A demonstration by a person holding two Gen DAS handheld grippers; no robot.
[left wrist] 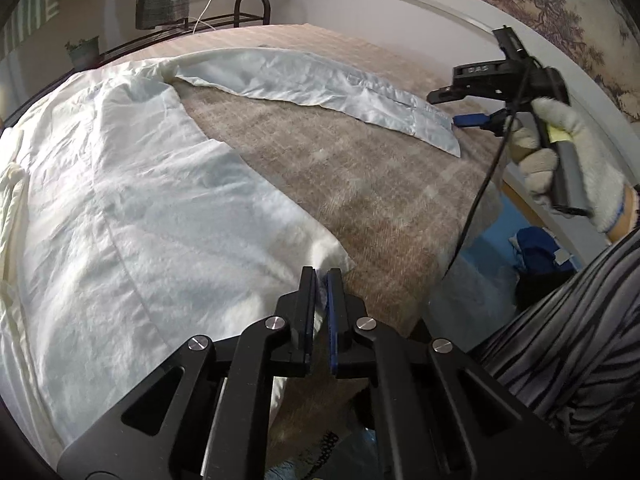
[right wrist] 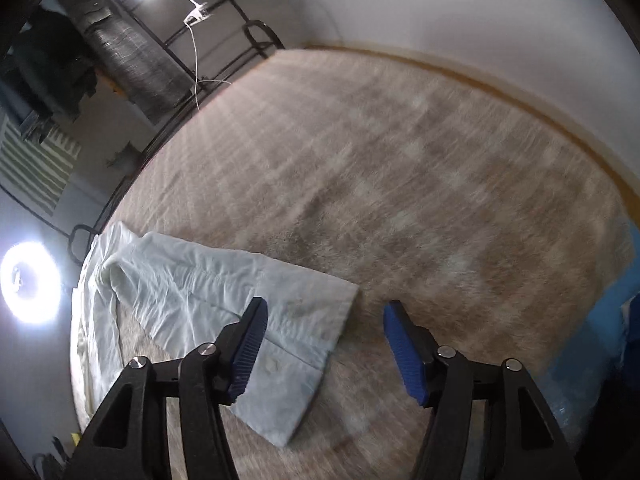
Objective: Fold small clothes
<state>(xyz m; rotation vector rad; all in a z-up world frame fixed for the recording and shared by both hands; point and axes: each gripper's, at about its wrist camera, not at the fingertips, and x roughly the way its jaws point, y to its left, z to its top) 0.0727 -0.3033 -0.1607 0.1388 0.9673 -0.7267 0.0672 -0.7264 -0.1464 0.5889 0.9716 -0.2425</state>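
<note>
A white shirt [left wrist: 132,200] lies spread on the beige checked cloth [left wrist: 360,184]. My left gripper [left wrist: 321,276] is shut on the shirt's near hem corner. A sleeve [left wrist: 320,84] stretches to the far right, its cuff end by my right gripper [left wrist: 460,108]. In the right wrist view my right gripper [right wrist: 325,316] is open and empty, just above the sleeve cuff [right wrist: 280,360], with its left finger [right wrist: 250,344] over the cloth of the cuff.
A black metal rack [left wrist: 248,4] with hanging clothes stands beyond the far edge. A ring light [right wrist: 30,282] glows at the left. A blue surface with dark blue items [left wrist: 532,248] lies off the right edge. The person's striped sleeve [left wrist: 568,344] is near right.
</note>
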